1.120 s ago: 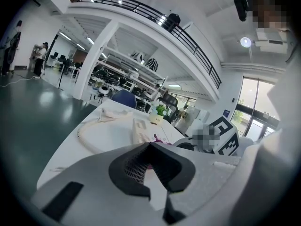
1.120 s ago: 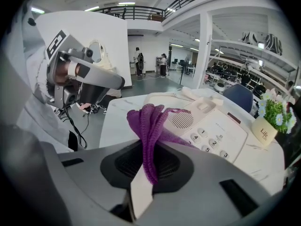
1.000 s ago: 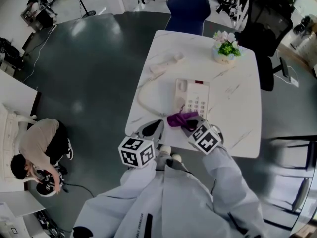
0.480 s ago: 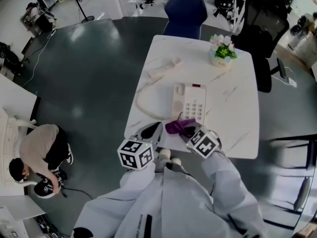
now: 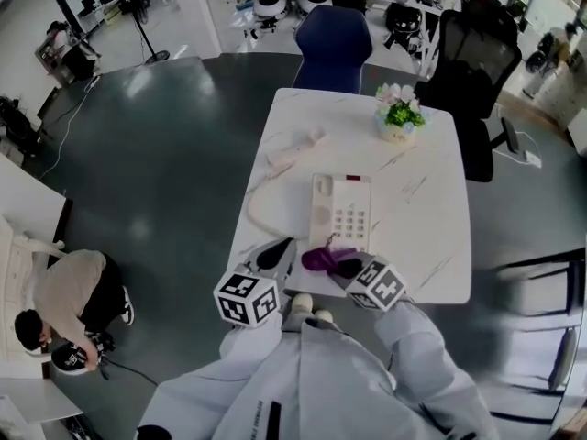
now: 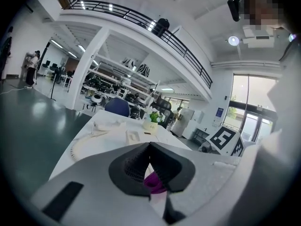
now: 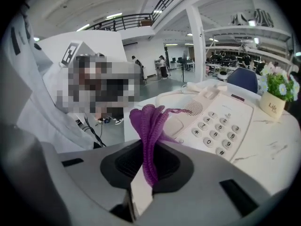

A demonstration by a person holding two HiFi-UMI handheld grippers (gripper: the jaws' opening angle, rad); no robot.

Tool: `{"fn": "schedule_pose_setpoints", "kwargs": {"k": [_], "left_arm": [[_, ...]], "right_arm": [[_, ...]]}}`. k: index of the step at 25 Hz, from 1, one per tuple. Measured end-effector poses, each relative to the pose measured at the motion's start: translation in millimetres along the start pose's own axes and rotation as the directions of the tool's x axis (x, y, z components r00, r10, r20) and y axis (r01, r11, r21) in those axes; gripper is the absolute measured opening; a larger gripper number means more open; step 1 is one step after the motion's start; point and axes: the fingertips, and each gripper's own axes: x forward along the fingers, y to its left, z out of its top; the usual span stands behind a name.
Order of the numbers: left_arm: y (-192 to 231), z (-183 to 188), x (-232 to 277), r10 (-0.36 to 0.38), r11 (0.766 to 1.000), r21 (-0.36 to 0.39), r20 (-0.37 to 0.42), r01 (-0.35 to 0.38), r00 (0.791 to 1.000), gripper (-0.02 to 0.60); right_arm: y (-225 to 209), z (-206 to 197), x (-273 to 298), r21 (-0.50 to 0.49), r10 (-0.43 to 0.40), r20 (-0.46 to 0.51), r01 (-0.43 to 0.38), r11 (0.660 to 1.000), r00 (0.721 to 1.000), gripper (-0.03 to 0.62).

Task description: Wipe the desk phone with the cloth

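A white desk phone (image 5: 341, 211) lies on the white marble table (image 5: 431, 236), with its handset (image 5: 292, 147) off and lying at the far left, joined by a coiled cord (image 5: 260, 207). My right gripper (image 5: 341, 266) is shut on a purple cloth (image 5: 321, 259) just off the phone's near edge. In the right gripper view the cloth (image 7: 149, 126) stands up bunched from the right gripper (image 7: 148, 167), with the keypad (image 7: 214, 126) just beyond. My left gripper (image 5: 278, 250) hovers at the table's near left edge. In its own view the left gripper (image 6: 149, 147) is shut and holds nothing.
A small pot of flowers (image 5: 397, 117) stands at the table's far right. A blue chair (image 5: 332, 35) and a black office chair (image 5: 472, 58) stand beyond the table. A person (image 5: 55, 291) crouches on the dark floor far left.
The head view has shifted. My right gripper has drawn the cloth back slightly from the phone's near edge toward me. The left gripper has kept its place.
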Motion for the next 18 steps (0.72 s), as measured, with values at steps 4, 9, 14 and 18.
{"fn": "schedule_pose_setpoints", "kwargs": {"k": [4,9,14,18], "left_arm": [[-6.6,6.1,-1.4,-0.031,0.999,0.032,0.016,0.03,0.999,-0.003],[-15.2,23.8,-5.4,-0.055,0.992,0.117,0.039,0.05,0.998,-0.003],[-20.8,45.1,-12.8,-0.077,0.984,0.166,0.084,0.062,0.993,-0.002],[-19.7,66.3,-17.3,-0.068,0.982,0.182,0.123,0.045,0.99,-0.003]], "right_arm": [[1.4,7.8,-17.0,0.094,0.008,0.103,-0.017,0.995,0.995,0.039],[-4.8,41.7,-52.6,0.158,-0.04,0.309,-0.01,0.987,0.95,0.039],[-12.7,70.9,-90.6,0.186,-0.102,0.498,0.009,0.982,0.861,0.04],[-26.8,92.9,-125.8,0.25,-0.166,0.632,0.003,0.968,0.757,0.04]]}}
